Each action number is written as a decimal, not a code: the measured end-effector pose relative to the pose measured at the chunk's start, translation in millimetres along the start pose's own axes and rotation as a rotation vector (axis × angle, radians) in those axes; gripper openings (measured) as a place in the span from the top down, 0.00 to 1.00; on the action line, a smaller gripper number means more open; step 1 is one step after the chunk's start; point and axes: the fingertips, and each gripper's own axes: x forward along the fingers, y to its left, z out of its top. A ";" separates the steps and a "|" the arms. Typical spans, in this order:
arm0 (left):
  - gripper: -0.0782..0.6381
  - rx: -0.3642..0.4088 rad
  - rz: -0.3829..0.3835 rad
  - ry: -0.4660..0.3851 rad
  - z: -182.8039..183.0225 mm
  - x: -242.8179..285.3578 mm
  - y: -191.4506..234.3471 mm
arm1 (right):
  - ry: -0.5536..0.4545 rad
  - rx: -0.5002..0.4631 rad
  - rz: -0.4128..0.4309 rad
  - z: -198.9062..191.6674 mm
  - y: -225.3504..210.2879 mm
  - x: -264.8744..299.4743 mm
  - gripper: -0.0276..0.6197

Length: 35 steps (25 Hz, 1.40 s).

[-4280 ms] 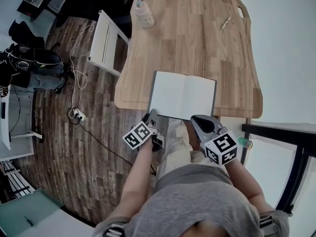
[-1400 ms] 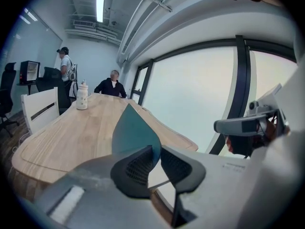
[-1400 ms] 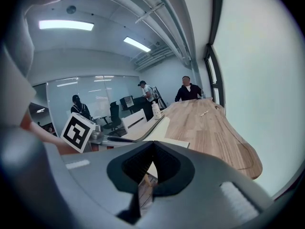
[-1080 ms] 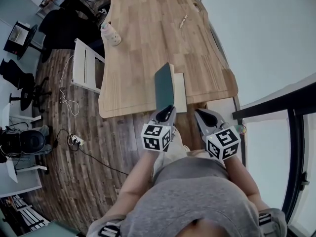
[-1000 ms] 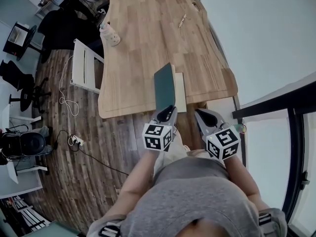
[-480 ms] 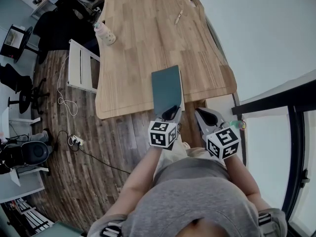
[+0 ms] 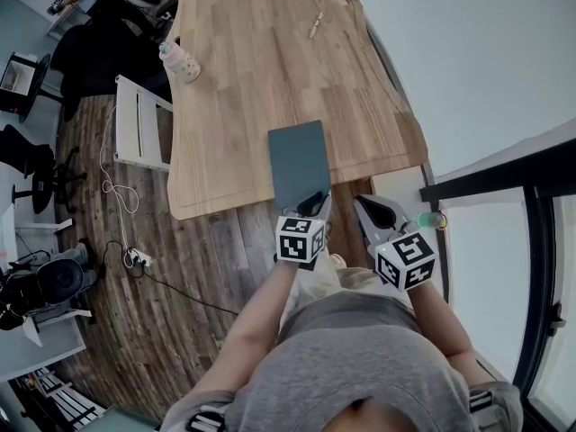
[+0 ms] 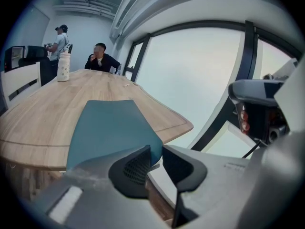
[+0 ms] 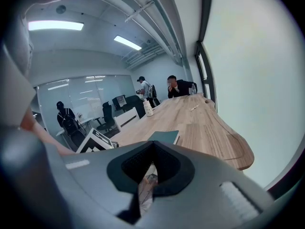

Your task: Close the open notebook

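We list one teal notebook [image 7: 299, 165], closed, flat on the wooden table [image 7: 252, 79] at its near edge. Left gripper [image 7: 311, 205]: jaws slightly apart, just been opening, the notebook's near edge between them. Right gripper [image 7: 366, 209]: jaws together, empty, beside the notebook, off the table.

Both forearms reach forward from the torso, 1 gripper in each hand, side by side and apart. The left gripper [image 7: 312, 203] tilts downward; its 2 jaws stand a narrow gap apart and have just been opening, with the near edge of the notebook cover [image 7: 300, 156] loose between them. The right gripper [image 7: 366, 208] holds its jaw tips together, with nothing between them.
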 end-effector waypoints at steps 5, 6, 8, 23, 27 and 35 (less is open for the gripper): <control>0.77 0.009 0.000 0.024 -7.2 8.4 1.3 | 0.003 0.004 -0.013 -3.6 -2.5 -3.6 0.95; 0.77 0.010 0.001 0.028 -8.2 9.4 1.8 | 0.002 0.005 -0.016 -3.8 -2.4 -4.1 0.95; 0.76 0.014 0.003 0.036 -10.0 10.8 1.8 | 0.002 0.005 -0.019 -4.4 -1.7 -5.3 0.95; 0.73 -0.063 0.003 -0.098 12.3 -24.5 -14.9 | -0.022 -0.022 -0.025 -5.0 12.0 -27.9 0.95; 0.73 -0.064 0.023 -0.160 18.0 -56.7 -21.5 | -0.023 -0.024 -0.001 -12.7 25.4 -33.9 0.95; 0.86 -0.075 0.110 -0.331 21.6 -136.6 -29.3 | -0.018 -0.065 0.066 -30.4 63.6 -48.8 0.95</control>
